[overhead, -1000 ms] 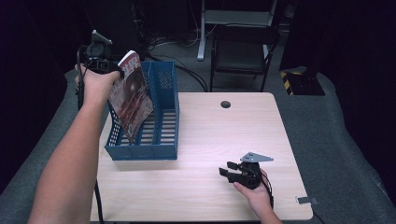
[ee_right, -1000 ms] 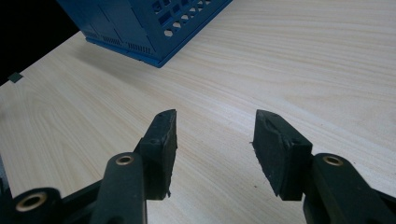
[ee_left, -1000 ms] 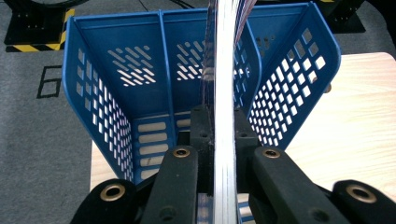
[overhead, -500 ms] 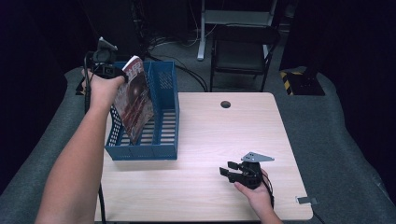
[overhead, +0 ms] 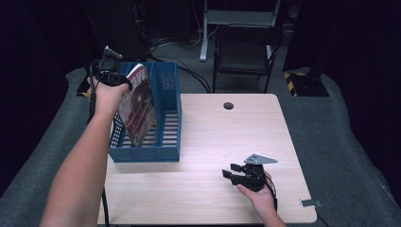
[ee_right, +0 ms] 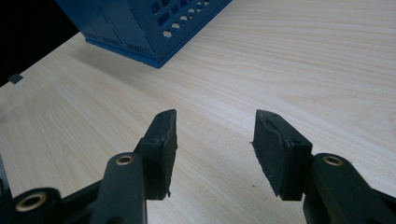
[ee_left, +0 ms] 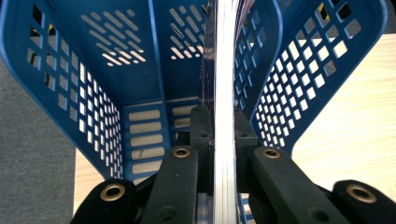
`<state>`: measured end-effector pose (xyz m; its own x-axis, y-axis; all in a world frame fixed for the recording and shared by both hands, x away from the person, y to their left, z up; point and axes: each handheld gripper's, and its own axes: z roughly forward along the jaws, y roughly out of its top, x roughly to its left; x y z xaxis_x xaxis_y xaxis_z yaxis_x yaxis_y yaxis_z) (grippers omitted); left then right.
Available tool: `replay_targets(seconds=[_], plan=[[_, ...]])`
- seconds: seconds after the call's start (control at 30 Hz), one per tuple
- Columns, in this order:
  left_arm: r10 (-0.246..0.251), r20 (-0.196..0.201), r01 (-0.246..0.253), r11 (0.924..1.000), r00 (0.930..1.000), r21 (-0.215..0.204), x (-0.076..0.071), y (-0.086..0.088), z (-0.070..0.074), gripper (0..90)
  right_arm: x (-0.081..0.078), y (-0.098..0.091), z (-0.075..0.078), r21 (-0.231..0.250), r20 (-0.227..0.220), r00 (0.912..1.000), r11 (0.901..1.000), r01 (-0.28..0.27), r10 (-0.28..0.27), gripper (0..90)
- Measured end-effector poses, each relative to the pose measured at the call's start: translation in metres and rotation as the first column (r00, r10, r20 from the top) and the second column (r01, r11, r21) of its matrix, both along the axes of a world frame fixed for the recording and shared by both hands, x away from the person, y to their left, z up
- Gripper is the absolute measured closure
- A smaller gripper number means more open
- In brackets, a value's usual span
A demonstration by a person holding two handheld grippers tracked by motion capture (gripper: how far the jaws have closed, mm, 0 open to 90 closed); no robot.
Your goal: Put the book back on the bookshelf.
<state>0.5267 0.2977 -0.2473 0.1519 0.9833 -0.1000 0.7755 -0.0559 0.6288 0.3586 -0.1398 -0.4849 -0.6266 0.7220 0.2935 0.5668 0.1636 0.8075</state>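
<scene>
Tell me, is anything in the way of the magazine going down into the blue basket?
Nothing visible blocks it. The left gripper holds the magazine upright, already partly inside the blue basket, beside the divider; the slot below looks empty.

I'm seeing the glossy reddish magazine (overhead: 138, 109) standing upright, slightly tilted, inside the blue slotted basket (overhead: 170, 127).
</scene>
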Motion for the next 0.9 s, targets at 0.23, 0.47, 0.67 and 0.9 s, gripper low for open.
replay_targets(seconds=[0.23,0.47,0.67,0.9], plan=[[-0.010,-0.013,0.010,1.0000,0.9999,-0.002,0.000,0.001,-0.008,83.9,0.000,0.000,0.000,-0.003,0.000,1.0000,1.0000,0.000,0.000,49.3],[-0.012,-0.013,0.012,0.9999,0.9998,-0.001,0.001,0.001,-0.017,83.9,0.000,0.000,0.000,-0.001,-0.001,1.0000,1.0000,-0.003,0.003,49.3],[-0.021,-0.029,0.021,0.9998,0.9994,0.006,0.002,-0.001,-0.027,83.9,0.000,0.000,0.000,-0.002,-0.001,1.0000,1.0000,-0.003,0.003,49.3],[-0.015,-0.013,0.015,0.9999,0.9998,-0.006,0.000,0.001,-0.036,83.8,0.000,0.000,0.000,-0.001,-0.001,1.0000,1.0000,-0.004,0.004,49.3]])
